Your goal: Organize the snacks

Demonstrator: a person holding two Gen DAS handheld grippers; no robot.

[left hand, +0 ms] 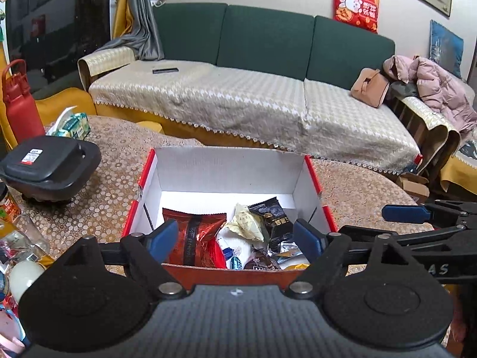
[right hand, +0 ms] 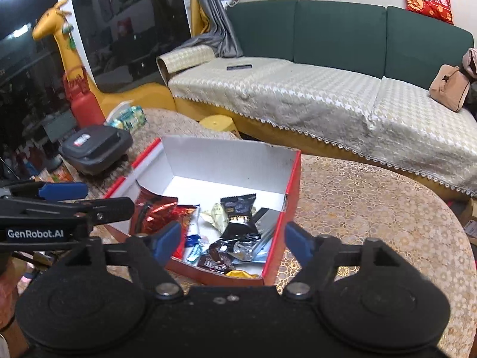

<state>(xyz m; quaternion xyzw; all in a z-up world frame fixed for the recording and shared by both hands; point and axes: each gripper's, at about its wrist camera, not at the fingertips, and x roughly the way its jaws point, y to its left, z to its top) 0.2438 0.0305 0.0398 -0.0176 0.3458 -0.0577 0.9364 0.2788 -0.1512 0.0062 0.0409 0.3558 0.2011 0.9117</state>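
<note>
Table (left hand: 357,191) with patterned cloth, bearing an open red-and-white cardboard box (left hand: 226,161). Inside the box, toward its near wall: a red foil snack bag (left hand: 193,238), long axis running away from the camera, and a black wrapped snack (left hand: 269,211) beside it. Left gripper (left hand: 235,238) and right gripper (right hand: 232,238) hover above the box's near edge, fingers spread wide, holding nothing; the snacks lie directly ahead and below, the left nearer the red bag.

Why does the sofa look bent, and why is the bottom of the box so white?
Left wrist view: the fisheye lens curves the sofa, and the box floor is overexposed. Right wrist view: same bending and glare, and the dark window mirrors the room.
</note>
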